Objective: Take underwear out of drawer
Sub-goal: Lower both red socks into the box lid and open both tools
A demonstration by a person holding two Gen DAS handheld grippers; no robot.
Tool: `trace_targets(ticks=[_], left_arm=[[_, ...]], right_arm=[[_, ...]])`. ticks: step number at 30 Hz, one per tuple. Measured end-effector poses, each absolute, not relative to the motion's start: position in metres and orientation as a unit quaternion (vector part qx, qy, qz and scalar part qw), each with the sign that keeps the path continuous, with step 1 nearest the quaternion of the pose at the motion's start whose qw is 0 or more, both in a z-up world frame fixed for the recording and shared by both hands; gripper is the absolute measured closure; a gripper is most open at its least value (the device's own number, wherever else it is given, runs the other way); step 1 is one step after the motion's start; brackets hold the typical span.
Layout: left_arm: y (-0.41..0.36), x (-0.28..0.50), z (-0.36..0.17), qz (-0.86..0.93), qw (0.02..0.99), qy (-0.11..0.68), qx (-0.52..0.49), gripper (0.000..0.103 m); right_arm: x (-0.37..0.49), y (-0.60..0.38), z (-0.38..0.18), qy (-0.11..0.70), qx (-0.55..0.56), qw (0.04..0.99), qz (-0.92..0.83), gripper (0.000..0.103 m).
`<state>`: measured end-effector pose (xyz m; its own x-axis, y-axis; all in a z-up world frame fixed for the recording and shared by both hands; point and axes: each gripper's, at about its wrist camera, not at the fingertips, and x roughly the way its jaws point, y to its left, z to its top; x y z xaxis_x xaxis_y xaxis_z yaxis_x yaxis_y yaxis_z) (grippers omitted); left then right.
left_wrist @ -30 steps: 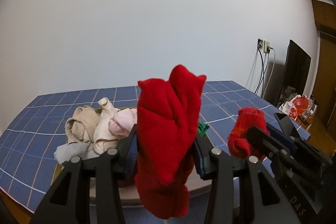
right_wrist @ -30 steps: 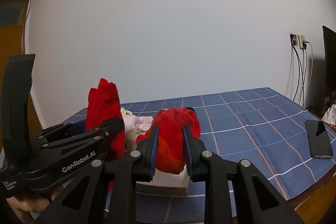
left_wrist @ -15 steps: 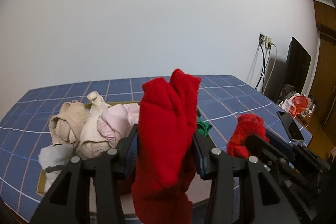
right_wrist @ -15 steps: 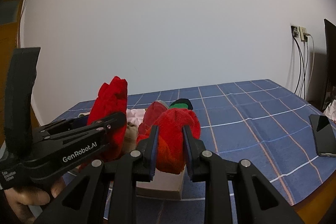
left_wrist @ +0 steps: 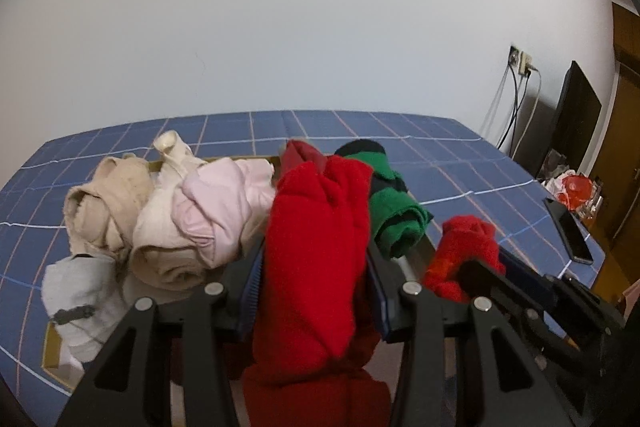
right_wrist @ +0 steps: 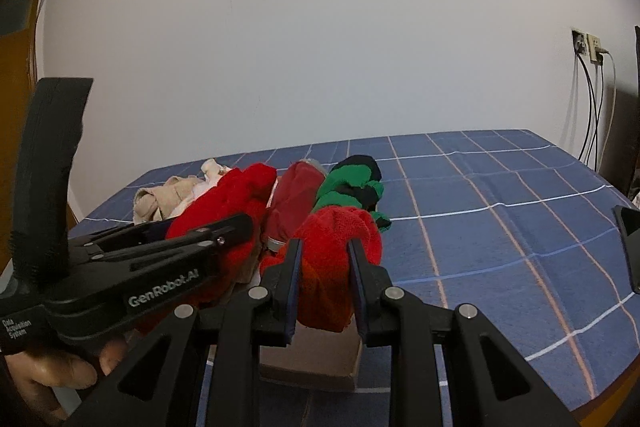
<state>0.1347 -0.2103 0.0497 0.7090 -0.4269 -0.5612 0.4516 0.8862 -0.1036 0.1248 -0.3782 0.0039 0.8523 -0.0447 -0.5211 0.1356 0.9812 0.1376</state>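
Note:
My left gripper [left_wrist: 316, 263] is shut on a thick bundle of red underwear [left_wrist: 316, 227] that hangs down below its fingers. My right gripper [right_wrist: 324, 255] is shut on a smaller red fold [right_wrist: 340, 243]; it also shows low right in the left wrist view as the right gripper [left_wrist: 480, 267]. Whether both red pieces are one garment is hidden. Both grippers hover over the near end of a shallow tan drawer [left_wrist: 52, 343] on a blue checked table [right_wrist: 500, 227]. Inside lie beige rolls [left_wrist: 104, 207], a pink piece [left_wrist: 224, 203], a grey-white piece [left_wrist: 80, 291], a green-and-black roll [left_wrist: 396, 211] and a dark red roll [right_wrist: 296, 203].
A black phone [left_wrist: 570, 231] lies near the table's right edge. Wall sockets with hanging cables [left_wrist: 520, 61] and a dark screen [left_wrist: 576, 115] stand at the right. A person's hand [right_wrist: 52, 375] holds the left gripper's handle. A plain white wall is behind.
Both grippers have sunk and moved forward over the drawer, still holding the red cloth. The rolled clothes in the drawer now look closer and larger.

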Motion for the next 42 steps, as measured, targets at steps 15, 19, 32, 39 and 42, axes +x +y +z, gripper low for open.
trace_targets(ticks=[15,19,32,39,42], left_arm=[[-0.219,0.150,0.035,-0.223,0.926,0.303,0.030,0.058],[-0.219,0.150,0.034,-0.223,0.925,0.304,0.033,0.057],[-0.222,0.160,0.020,-0.206,0.914,0.348,0.019,0.033],[-0.216,0.154,0.021,-0.187,0.913,0.361,0.043,0.013],[-0.207,0.144,0.027,-0.187,0.915,0.356,0.035,0.003]], right_arm=[[0.152,-0.382,-0.018,0.299,0.095,0.948,-0.050,0.078],[0.154,-0.382,-0.022,0.309,0.096,0.945,-0.047,0.078],[0.167,-0.381,-0.029,0.341,0.089,0.935,-0.039,0.075],[0.171,-0.361,-0.030,0.359,0.023,0.933,-0.024,0.046],[0.160,-0.354,-0.027,0.353,0.034,0.935,-0.008,0.027]])
